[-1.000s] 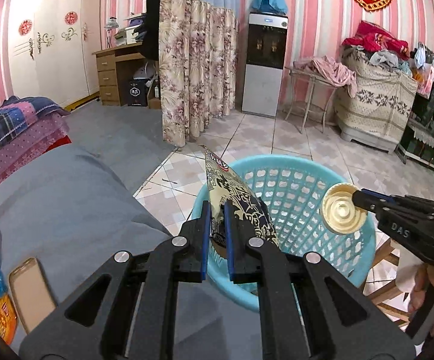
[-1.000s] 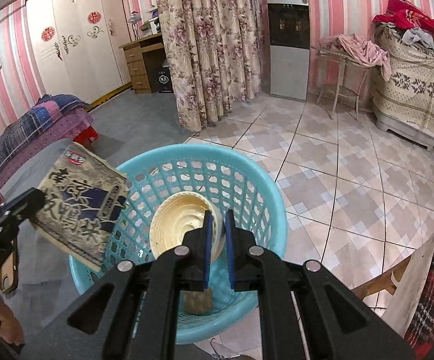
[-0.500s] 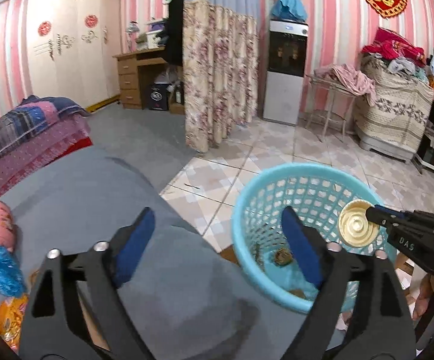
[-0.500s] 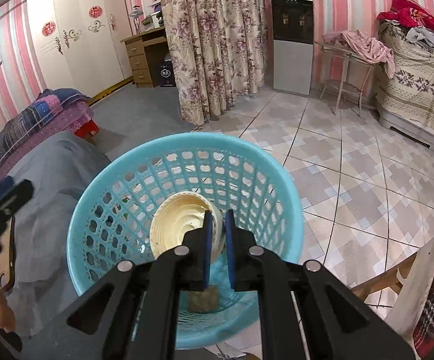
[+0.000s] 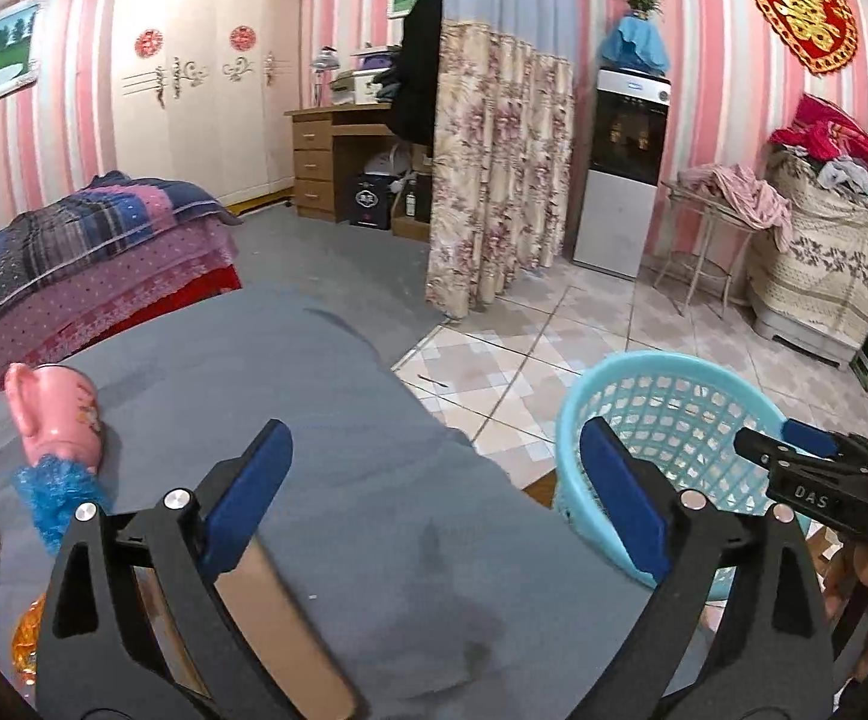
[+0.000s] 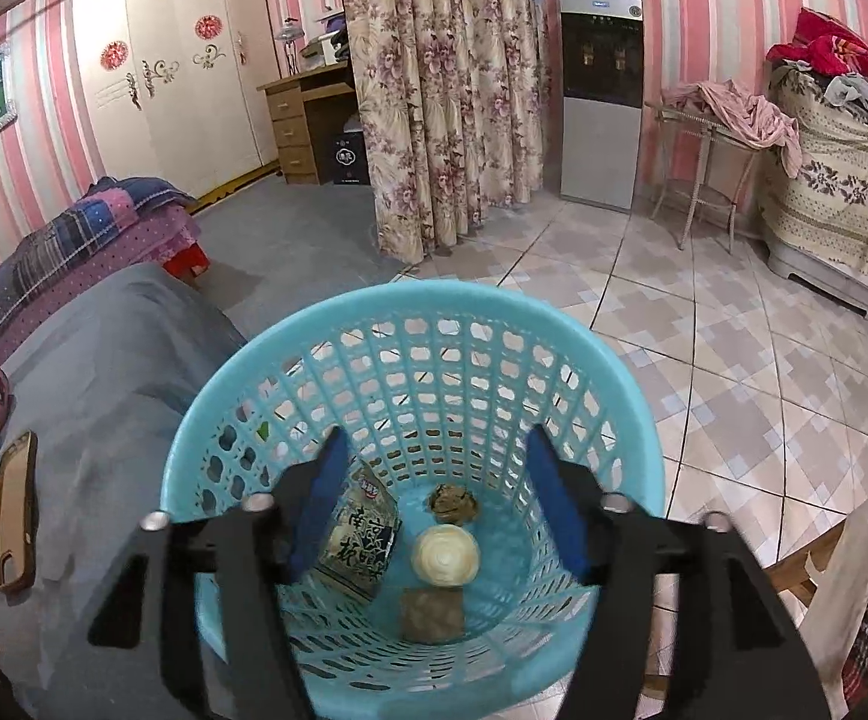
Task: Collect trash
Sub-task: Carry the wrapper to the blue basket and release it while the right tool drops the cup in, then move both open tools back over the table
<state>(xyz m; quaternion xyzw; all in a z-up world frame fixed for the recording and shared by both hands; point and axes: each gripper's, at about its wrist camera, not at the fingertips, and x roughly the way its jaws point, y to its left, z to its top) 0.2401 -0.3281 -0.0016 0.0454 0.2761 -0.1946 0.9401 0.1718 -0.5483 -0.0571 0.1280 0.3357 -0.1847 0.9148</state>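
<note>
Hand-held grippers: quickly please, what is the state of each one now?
Left hand-held gripper: open, holds nothing; its jaws have just been opening.
Right hand-held gripper: open over the basket, holds nothing; its jaws have just been opening.

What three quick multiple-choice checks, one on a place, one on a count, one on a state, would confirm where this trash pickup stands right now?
1. Where does the round cream lid lie?
A. on the grey bed cover
B. on the bottom of the blue basket
C. on the tiled floor

2. How many pieces lie in the basket?
A. one
B. two
C. four

3. How does the right tool stand?
A. open and empty above the basket
B. shut on the lid
C. shut on the printed wrapper

Answers:
1 B, the lid rests on the basket floor beside the printed wrapper.
2 C, wrapper, lid, a crumpled brown wad and a brown square piece.
3 A, its jaws have just been opening and nothing sits between them.
</note>
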